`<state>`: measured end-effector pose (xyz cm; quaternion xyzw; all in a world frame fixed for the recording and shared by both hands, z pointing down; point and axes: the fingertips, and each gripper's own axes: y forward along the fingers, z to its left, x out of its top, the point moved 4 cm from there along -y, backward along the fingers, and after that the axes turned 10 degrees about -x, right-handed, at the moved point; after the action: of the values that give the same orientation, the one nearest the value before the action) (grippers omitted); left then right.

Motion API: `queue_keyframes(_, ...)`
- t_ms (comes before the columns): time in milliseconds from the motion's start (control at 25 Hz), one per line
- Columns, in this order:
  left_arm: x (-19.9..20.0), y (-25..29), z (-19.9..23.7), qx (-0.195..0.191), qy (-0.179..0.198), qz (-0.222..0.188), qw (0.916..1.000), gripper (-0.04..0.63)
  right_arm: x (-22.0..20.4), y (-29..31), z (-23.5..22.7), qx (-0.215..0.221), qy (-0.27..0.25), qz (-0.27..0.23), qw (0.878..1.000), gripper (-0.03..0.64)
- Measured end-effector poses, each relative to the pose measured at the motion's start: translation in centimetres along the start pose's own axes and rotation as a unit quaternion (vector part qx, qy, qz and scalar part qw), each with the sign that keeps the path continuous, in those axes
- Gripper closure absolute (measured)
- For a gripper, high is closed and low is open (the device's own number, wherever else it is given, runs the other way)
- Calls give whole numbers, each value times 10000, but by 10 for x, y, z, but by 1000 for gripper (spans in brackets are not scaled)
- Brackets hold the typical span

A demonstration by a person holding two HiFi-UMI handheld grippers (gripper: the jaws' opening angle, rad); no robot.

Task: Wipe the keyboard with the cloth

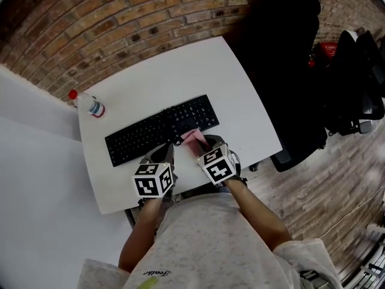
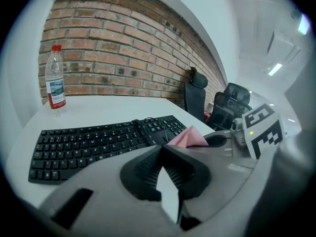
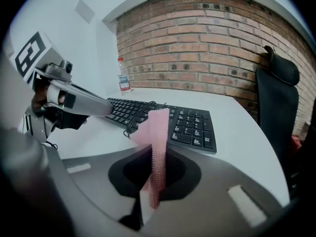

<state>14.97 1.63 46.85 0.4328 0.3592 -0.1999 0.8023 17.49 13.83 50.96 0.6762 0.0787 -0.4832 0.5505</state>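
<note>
Right claw (image 3: 156,157) clamps the pink cloth (image 3: 159,127) upright at the near edge of the keyboard (image 1: 159,130) on the white table (image 1: 180,71). Left claw (image 2: 162,151) is closed and empty, just beside it.

The pink waffle-weave cloth (image 3: 159,127) looks soft, with a fine raised grid across its surface. The black plastic keyboard (image 1: 162,128) has matt keys. The white table top (image 1: 198,71) is smooth with a dull sheen. The red-brown brick wall (image 1: 90,23) is rough and unpainted. The clear plastic bottle (image 2: 55,78) is glossy. The right gripper (image 3: 155,154) and left gripper (image 2: 162,151) have matt grey plastic bodies and black ribbed pads (image 2: 146,167).
</note>
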Motion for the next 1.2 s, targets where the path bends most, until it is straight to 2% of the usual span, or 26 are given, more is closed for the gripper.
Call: queue_keyframes(1200,8,49,-42,3,-1,-27,10000,598,-27,-8,-95,-254,293,23,9992,594)
